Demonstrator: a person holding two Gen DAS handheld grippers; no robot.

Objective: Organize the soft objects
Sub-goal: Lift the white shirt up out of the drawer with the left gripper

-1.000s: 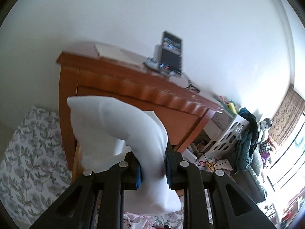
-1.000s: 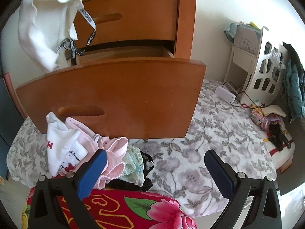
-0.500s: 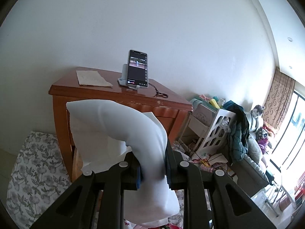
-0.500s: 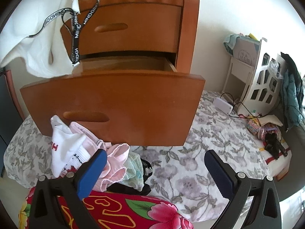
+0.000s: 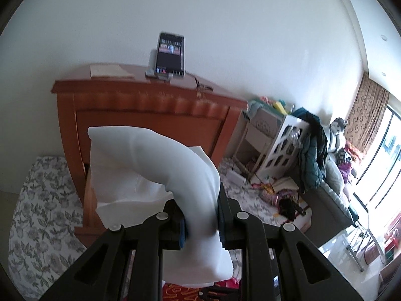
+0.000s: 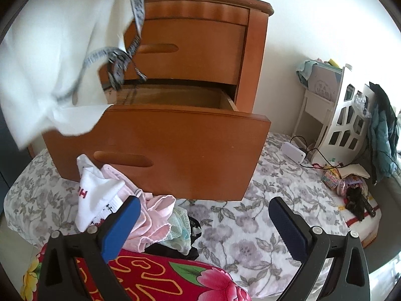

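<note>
My left gripper [image 5: 201,222] is shut on a white garment [image 5: 160,165] that drapes over its jaws. The same white garment [image 6: 47,57], with a black-and-white lettered strap [image 6: 120,57], hangs at the upper left of the right wrist view, over the left end of the open lower drawer [image 6: 175,135] of a wooden nightstand [image 6: 200,37]. My right gripper [image 6: 204,222] stands open and holds nothing, low in front of the drawer. Beside its left finger lies a pile of soft clothes: a white sock [image 6: 96,195], pink garments [image 6: 150,215] and a pale green piece [image 6: 179,228].
A phone on a stand [image 5: 170,55] sits on the nightstand top. A floral sheet [image 6: 263,225] covers the floor, with a red flowered cloth [image 6: 155,278] at the near edge. At right stand a white shelf [image 6: 343,120], a white box with cables [image 6: 293,151] and hanging jackets [image 6: 383,130].
The white garment in my left gripper has swung up and to the right, toward the open drawer, growing large in the right wrist view. My right gripper has stayed open and nearly still.
</note>
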